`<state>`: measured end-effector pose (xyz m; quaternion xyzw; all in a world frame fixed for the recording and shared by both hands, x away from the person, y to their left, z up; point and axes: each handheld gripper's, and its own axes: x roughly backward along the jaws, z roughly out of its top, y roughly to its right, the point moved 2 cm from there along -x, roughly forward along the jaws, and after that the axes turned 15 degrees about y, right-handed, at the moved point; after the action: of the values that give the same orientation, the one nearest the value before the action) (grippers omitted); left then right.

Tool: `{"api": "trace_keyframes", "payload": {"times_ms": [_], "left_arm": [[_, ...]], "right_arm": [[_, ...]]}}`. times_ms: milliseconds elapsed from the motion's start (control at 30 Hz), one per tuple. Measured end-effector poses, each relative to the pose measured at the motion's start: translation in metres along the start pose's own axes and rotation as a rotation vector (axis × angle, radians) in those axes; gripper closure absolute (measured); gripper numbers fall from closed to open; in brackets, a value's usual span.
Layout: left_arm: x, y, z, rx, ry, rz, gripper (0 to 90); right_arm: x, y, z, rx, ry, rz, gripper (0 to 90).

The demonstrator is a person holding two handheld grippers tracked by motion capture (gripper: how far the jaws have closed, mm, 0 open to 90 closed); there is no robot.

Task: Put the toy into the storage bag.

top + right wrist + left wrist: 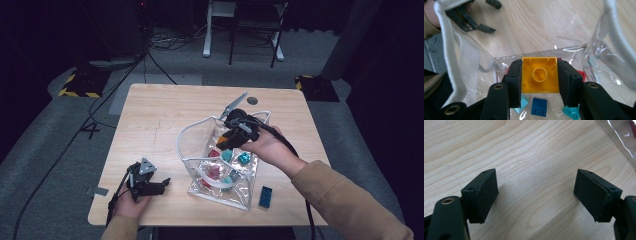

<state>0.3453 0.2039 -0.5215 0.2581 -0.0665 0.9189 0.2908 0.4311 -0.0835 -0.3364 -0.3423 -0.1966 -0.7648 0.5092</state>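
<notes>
We see the right hand-held gripper (539, 82) clamped on a yellow brick (539, 74), poised over the mouth of the clear bag (220, 172) near the bench's (150, 125) right front. Our left hand-held gripper (536, 195) rests released by the front left edge.

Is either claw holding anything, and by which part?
The right claw pinches a yellow block by its two opposite sides, hollow underside facing the camera. The left claw holds nothing.

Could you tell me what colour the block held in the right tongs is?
Yellow block; clearest in the right gripper view.
</notes>
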Motion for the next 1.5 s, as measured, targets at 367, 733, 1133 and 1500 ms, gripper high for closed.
{"api": "trace_keyframes", "payload": {"times_ms": [367,733,1133,1500], "left_arm": [[0.0,0.0,0.0,0.001,0.001,-0.002,20.0],[0.0,0.0,0.0,0.0,-0.001,0.0,20.0],[0.0,0.0,0.0,0.001,0.0,-0.002,20.0],[0.0,0.0,0.0,0.001,0.0,0.0,20.0]], "right_arm": [[-0.015,-0.007,-0.007,0.025,-0.094,0.003,58.4],[-0.004,-0.004,-0.011,0.038,-0.013,0.006,44.6],[0.063,-0.011,-0.018,0.022,0.223,0.002,43.0],[0.119,-0.014,-0.054,-0.022,0.36,-0.058,31.3]]}}
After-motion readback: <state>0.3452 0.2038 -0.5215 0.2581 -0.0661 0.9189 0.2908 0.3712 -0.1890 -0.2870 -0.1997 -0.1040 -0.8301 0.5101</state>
